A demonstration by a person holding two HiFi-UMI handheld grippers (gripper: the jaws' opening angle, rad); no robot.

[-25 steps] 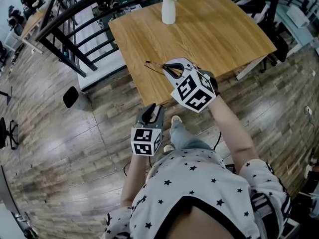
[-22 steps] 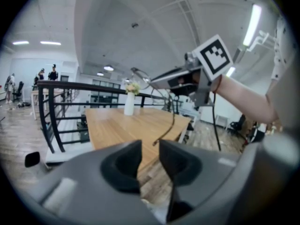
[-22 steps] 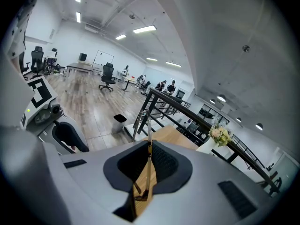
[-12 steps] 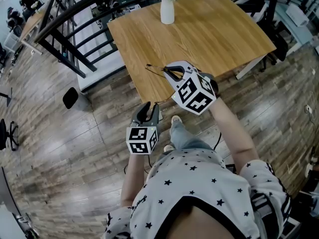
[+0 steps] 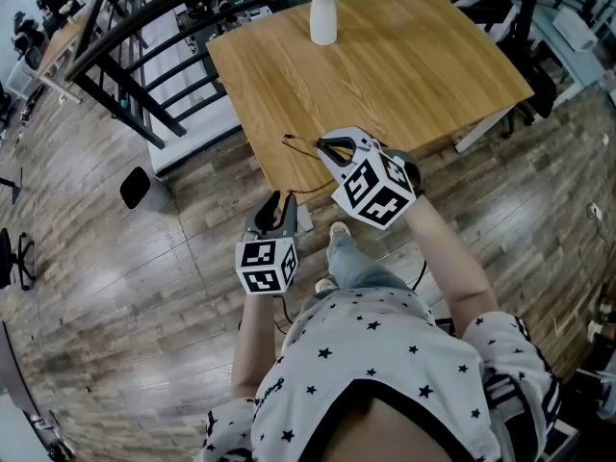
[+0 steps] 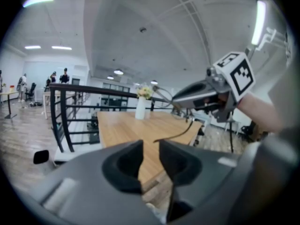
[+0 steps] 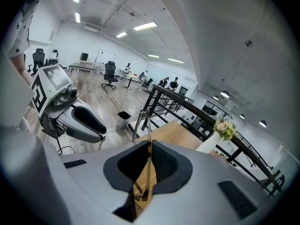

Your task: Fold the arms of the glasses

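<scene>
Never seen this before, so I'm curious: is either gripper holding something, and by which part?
The right gripper pinches the glasses by a thin part of the frame; which part exactly is unclear. The left gripper holds nothing.

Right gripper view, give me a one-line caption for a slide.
The right gripper, jaws shut on the glasses, holds them up by the wooden table, with the left gripper alongside.

Bright, evenly lit, fisheye-warped — dark corners

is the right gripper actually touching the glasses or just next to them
Touching. The right gripper view shows the right gripper shut on the glasses, with a thin part of the frame pinched between its jaws.
</scene>
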